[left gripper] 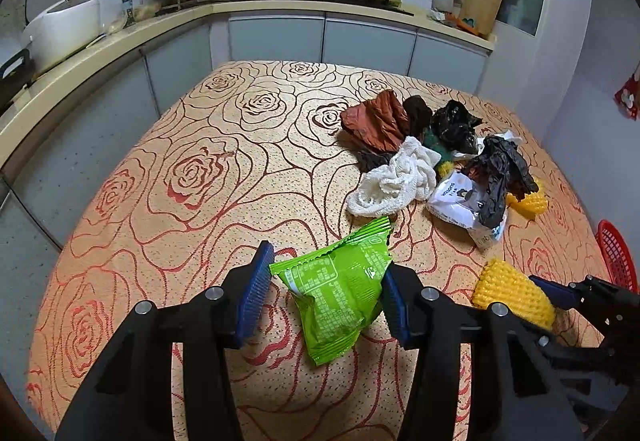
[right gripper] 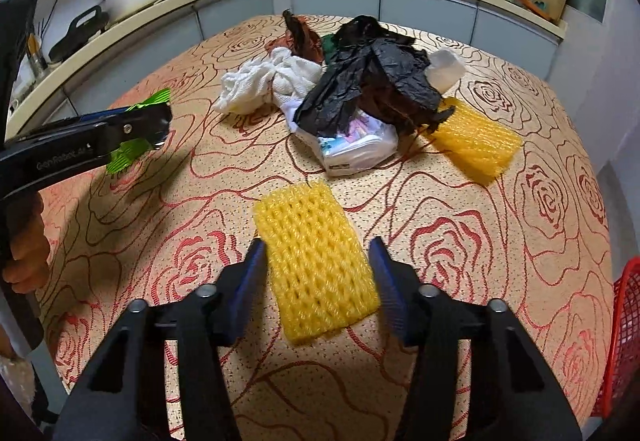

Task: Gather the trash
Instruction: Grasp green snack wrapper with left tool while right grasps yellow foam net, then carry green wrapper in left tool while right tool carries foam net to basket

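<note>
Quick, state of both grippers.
Left gripper: shut on the crinkly green snack packet.
Right gripper: shut on the yellow foam mesh sleeve.

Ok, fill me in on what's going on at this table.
A person is clearing trash with two handheld grippers. The left gripper is clamped on a green snack packet, held off the rose-patterned tablecloth. The right gripper straddles a yellow foam net; its jaws sit right at the net's edges, though firm contact is unclear. A pile of bags and wrappers waits behind, and a red basket sits at the table's right edge.
</note>
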`<state>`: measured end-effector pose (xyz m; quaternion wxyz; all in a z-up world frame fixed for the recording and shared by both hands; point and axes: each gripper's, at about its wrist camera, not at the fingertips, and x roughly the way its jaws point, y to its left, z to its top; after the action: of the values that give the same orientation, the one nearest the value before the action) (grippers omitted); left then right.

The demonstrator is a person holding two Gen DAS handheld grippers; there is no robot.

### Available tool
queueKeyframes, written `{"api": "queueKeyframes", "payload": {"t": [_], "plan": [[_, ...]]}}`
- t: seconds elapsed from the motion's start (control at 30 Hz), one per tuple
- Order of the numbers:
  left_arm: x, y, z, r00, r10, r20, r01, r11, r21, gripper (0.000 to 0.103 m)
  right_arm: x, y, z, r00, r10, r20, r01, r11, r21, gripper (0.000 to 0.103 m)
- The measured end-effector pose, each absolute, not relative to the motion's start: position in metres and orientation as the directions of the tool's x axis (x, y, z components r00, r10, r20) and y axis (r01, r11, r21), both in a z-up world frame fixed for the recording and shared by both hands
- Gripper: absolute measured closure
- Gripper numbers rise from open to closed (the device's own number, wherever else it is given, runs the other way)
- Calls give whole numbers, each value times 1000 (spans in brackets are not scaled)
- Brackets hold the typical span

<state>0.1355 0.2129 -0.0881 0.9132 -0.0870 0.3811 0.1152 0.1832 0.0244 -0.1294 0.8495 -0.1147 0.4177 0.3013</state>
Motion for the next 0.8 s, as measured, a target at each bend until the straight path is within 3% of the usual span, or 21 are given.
{"api": "queueKeyframes", "payload": {"t": [0.07,0.23,0.53,0.8], "plan": [[135,213,-86,685,147,-713,-278,958,-69,55,184,21,-129,473,416,-777,-600,797,61,68],[133,207,-81,695,161,-701,-270,962,-47,55,184,12,-128,471,426,-773,-582,808,90,78],[129,200,-67,721,179,-669,-264,964,-27,55,180,-11,-102,554,412,-724,-535,842,69,79],[123,191,-43,768,209,-606,-272,962,-13,55,179,-35,-59,675,391,-626,-469,882,46,79]]}}
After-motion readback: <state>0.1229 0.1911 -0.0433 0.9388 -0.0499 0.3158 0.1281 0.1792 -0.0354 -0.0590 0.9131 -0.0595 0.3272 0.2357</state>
